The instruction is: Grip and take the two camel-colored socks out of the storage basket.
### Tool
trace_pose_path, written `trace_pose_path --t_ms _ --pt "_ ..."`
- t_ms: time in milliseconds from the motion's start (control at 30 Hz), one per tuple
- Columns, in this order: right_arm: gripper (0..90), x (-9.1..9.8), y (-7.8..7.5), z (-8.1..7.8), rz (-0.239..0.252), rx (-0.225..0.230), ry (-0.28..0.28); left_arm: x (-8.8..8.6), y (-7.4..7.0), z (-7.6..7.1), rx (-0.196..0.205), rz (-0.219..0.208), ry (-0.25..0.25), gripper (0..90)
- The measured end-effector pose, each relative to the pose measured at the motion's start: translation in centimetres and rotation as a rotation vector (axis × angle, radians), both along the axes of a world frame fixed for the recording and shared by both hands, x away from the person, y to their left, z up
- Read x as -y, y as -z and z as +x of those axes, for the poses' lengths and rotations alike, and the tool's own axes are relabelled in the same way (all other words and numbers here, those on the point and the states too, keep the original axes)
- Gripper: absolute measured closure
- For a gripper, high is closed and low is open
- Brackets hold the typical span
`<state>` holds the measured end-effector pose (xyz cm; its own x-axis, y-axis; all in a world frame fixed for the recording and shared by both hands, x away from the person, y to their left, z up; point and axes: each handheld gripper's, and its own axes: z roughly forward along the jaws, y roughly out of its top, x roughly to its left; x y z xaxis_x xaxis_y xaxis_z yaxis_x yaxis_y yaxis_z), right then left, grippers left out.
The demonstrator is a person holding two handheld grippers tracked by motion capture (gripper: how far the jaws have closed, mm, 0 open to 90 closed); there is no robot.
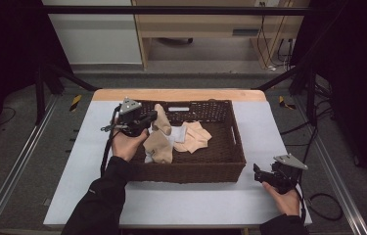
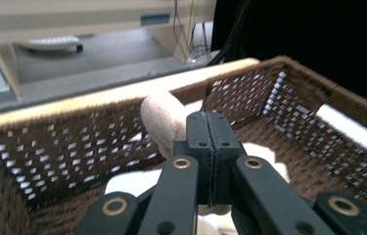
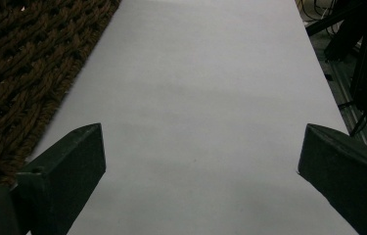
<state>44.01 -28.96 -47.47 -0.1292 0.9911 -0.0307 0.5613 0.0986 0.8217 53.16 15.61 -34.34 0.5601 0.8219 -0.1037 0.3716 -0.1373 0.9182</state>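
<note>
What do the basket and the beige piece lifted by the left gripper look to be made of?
The basket looks like dark brown woven wicker or a rattan-like fibre, matte: braided strands and open gaps show in its walls. The beige piece, clamped in the left gripper, seems to be soft knit fabric, perhaps a sock: it droops, folds and shows a fine ribbed texture.

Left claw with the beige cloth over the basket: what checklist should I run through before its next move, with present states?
1. Left claw shut on the beige cloth: ok.
2. Cloth fully out of the basket: not ok, its lower part hangs inside.
3. Cloth free of the other cloths: cannot tell.
4. Right claw open and empty: ok.
5. Right claw on the table beside the basket, out of the way: ok.
</note>
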Motion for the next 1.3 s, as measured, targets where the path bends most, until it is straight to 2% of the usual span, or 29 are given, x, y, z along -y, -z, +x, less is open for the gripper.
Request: trace_pose_path --t_ms 67,167,300,467,667,833,967,1300 --pt "4.0 0.0 -0.1 0.0 0.006 0.002 0.003 0.0 -0.5 -0.3 0.015 -0.017 0.007 89.0" --pt "4.0 0.0 0.0 0.0 0.005 0.0 0.002 -0.1 -1.4 -1.0 0.044 -0.02 0.015 89.1" --pt "4.0 0.0 0.0 0.0 0.005 0.001 0.002 -0.5 -2.2 -1.6 0.063 -0.053 0.025 89.0" --pt "4.0 0.0 -0.1 0.0 0.004 0.004 0.001 -1.4 -3.6 -2.6 0.092 -0.103 0.035 89.0" --pt "4.0 0.0 -0.1 0.0 0.007 0.001 0.002 -2.9 -4.8 -3.8 0.118 -0.122 0.029 89.0" --pt "4.0 0.0 -0.1 -0.1 0.005 0.004 0.002 -4.9 -5.8 -4.8 0.148 -0.138 0.01 89.0" --pt "4.0 0.0 -0.1 -0.1 0.003 0.005 0.001 -6.5 -6.2 -5.4 0.163 -0.132 -0.01 89.0" --pt "4.1 0.0 -0.1 -0.1 0.005 0.007 0.001 -11.4 -5.9 -7.3 0.174 -0.121 -0.089 89.0"
